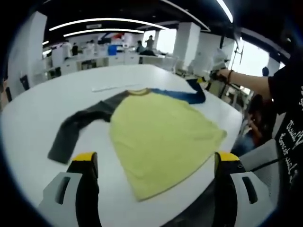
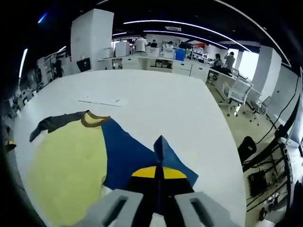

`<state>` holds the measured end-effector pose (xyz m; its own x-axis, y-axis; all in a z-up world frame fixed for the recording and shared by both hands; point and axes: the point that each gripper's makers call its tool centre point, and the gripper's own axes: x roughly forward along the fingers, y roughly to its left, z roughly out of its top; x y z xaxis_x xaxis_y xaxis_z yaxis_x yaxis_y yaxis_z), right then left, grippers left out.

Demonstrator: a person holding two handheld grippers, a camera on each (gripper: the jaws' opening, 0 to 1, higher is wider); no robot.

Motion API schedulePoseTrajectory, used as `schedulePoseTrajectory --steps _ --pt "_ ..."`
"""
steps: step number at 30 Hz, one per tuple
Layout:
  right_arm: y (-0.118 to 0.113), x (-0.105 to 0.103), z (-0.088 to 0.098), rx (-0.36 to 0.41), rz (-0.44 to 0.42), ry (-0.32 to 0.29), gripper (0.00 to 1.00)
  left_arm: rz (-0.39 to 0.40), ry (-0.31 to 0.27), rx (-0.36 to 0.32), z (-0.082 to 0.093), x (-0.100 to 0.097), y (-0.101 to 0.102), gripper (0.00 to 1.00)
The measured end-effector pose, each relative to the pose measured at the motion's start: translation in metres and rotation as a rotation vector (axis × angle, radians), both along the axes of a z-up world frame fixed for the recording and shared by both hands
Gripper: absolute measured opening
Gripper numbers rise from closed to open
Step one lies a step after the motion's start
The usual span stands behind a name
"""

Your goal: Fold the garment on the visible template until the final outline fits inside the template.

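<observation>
Pinching blue sleeve (image 2: 137,156) near table (image 2: 189,113) edge.

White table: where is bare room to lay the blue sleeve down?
The white table is bare beyond the yellow raglan shirt's collar, around the thin white strip, and past the blue sleeve. The dark grey sleeve crowds the opposite side.

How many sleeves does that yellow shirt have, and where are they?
2. The dark grey sleeve lies flat on the white table, stretched away from the yellow body. The blue sleeve is on the opposite side, its end pinched in the right gripper.
</observation>
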<state>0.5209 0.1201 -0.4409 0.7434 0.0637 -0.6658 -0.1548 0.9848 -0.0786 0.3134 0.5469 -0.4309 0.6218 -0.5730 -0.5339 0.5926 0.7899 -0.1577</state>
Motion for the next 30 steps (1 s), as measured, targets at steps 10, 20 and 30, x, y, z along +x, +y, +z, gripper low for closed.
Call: schedulePoseTrajectory --steps 10,20,30 --pt "0.044 0.018 0.006 0.038 0.055 -0.009 0.0 -0.019 -0.002 0.0 0.001 -0.002 0.0 0.99" --pt "0.086 0.027 0.011 0.047 0.12 -0.02 0.0 -0.014 -0.001 0.003 0.0 -0.004 0.003 0.99" --pt "0.122 0.038 0.013 0.07 0.168 -0.024 0.0 -0.011 -0.003 0.001 0.0 -0.003 0.004 0.99"
